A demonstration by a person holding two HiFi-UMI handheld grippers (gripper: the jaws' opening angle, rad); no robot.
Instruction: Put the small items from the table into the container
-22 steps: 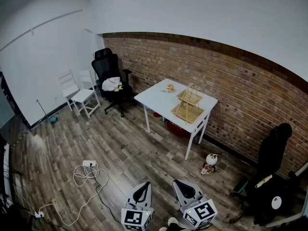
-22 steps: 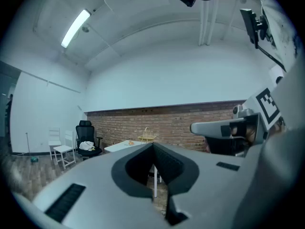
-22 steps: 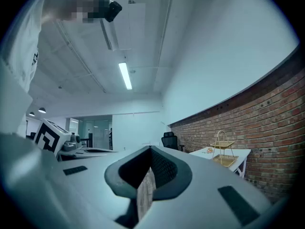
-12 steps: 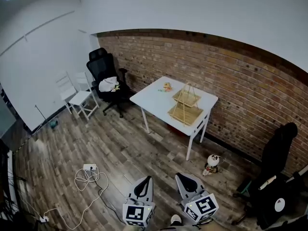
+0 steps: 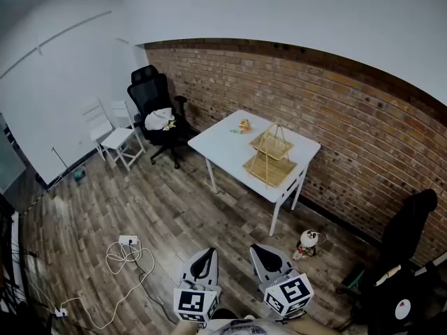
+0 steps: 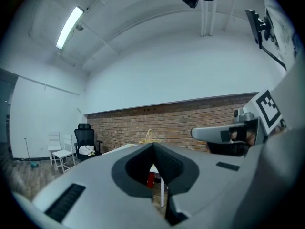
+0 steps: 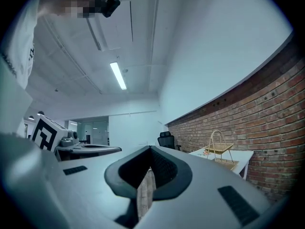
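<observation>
Two-tier tan bamboo basket container [image 5: 271, 156] on white rectangular table [image 5: 223, 142], small orange-yellow items [image 5: 244, 125] near it; we see left gripper [image 5: 207, 255] and right gripper [image 5: 261, 250] jaws together, nothing between.

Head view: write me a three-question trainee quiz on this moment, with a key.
1. True or false: the small items already lie in the wicker basket stand.
2. What lies on the seat of the black office chair? A) a white bundle B) a laptop C) a red box
3. Do the left tongs or the right tongs hold anything?
Key: 1. False: they lie on the white table, beside the stand. 2. A. 3. No: both are shut and empty, well short of the table.
</observation>
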